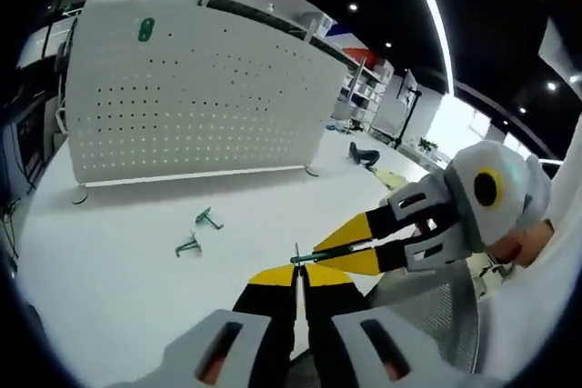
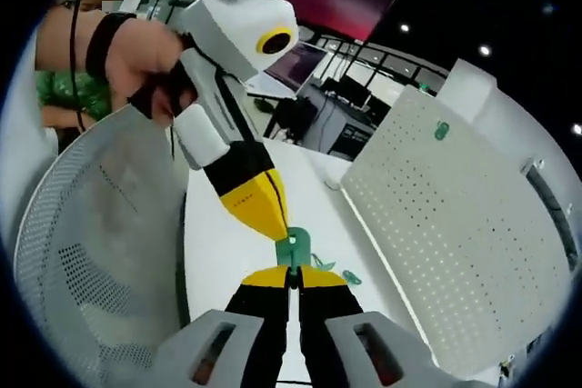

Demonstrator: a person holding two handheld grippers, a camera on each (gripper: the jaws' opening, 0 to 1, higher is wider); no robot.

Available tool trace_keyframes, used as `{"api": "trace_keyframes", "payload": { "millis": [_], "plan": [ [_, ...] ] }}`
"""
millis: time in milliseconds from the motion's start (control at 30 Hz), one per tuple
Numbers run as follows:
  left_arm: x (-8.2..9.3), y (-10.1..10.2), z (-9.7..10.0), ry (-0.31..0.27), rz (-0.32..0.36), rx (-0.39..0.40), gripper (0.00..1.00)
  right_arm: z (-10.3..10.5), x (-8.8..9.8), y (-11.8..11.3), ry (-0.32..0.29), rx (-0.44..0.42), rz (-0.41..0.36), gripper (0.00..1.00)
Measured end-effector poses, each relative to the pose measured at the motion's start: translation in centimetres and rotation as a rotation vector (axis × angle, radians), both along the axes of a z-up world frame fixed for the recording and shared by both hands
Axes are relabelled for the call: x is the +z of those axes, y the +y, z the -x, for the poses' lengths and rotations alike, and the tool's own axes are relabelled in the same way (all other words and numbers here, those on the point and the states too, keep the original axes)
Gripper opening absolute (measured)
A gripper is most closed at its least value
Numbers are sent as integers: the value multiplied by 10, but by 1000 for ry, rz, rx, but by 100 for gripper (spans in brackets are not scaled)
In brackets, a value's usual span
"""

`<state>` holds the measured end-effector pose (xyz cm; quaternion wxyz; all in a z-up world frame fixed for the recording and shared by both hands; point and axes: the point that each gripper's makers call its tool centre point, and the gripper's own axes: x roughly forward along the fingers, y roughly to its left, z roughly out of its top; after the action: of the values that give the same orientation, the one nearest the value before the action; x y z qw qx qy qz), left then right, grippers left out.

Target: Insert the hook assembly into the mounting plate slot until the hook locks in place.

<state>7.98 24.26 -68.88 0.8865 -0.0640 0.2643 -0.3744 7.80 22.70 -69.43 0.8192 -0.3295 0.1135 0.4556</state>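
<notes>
Both grippers meet above the near edge of the white tabletop (image 1: 136, 297), each set of fingers clamped on the same green hook (image 2: 293, 249). In the left gripper view, the left gripper (image 1: 297, 281) pinches the hook's thin rod while the right gripper (image 1: 350, 250) comes in from the right, gripping its other end. In the right gripper view, the right gripper (image 2: 293, 276) holds the hook's flat plate from below and the left gripper (image 2: 282, 229) from above. Two more hooks (image 1: 198, 232) lie mid-tabletop. The white pegboard (image 1: 191, 97) stands upright along the far edge, a green piece (image 1: 145, 29) near its top corner.
</notes>
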Motion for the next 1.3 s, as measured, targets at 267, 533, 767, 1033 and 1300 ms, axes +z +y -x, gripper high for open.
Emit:
{"api": "trace_keyframes", "payload": {
  "millis": [267,533,767,1033,1300],
  "plan": [
    [11,12,-10,-97,18,-20,6,-6,12,12,36,-72,-95,1],
    [12,25,-22,-100,51,4,18,-7,15,18,44,-84,-93,1],
    [23,34,-31,-143,111,27,21,-19,20,19,8,-138,-71,1],
    [37,58,-44,-225,149,122,28,-39,34,28,6,-205,-127,1],
    [43,79,-44,-279,159,140,34,-60,43,38,26,-284,-216,1]
  ]
}}
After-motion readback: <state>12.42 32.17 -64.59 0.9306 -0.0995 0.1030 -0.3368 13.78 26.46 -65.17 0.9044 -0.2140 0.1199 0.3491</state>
